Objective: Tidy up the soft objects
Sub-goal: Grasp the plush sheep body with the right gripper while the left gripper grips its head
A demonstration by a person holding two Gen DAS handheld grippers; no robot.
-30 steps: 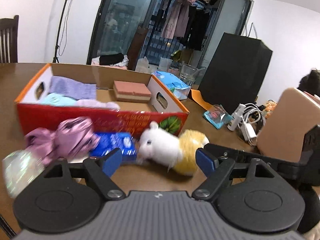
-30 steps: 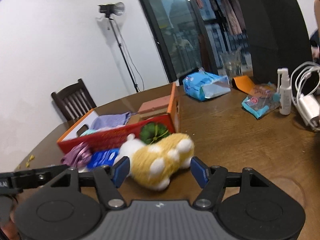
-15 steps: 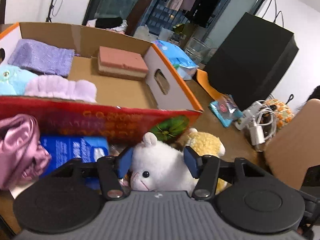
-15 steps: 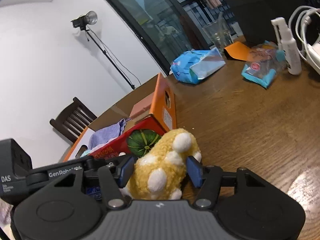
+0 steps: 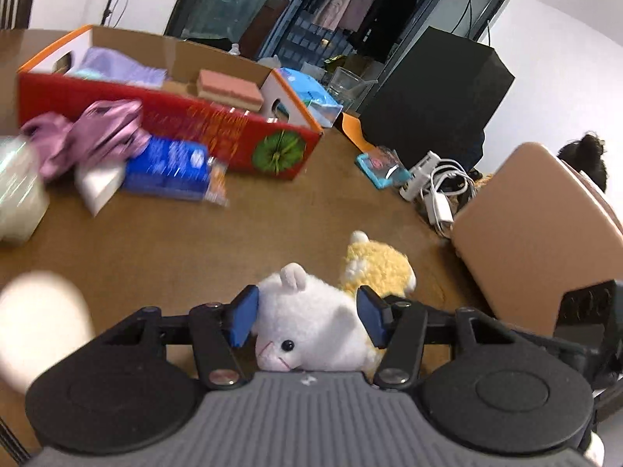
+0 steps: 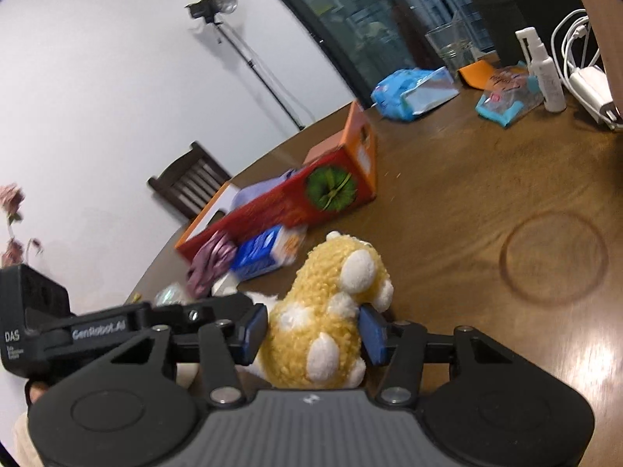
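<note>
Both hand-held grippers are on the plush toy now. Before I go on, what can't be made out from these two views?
- Cardboard box contents: the right wrist view shows only its outer wall.
- Plush toy underside: left wrist view, hidden behind the left hand-held gripper body.
- Blue packet print: left wrist view, motion blur.
- Pale shape at the left edge: blurred, unidentifiable.

White walls (image 6: 117,97) are enclosing the room. A brown wooden table (image 6: 467,210) is spreading out ahead of the claw. Far beyond it, dark glass doors (image 5: 241,4) are reflecting light. A dark wooden chair (image 6: 190,183) is standing ahead-left, beside a light stand (image 6: 218,4).
</note>
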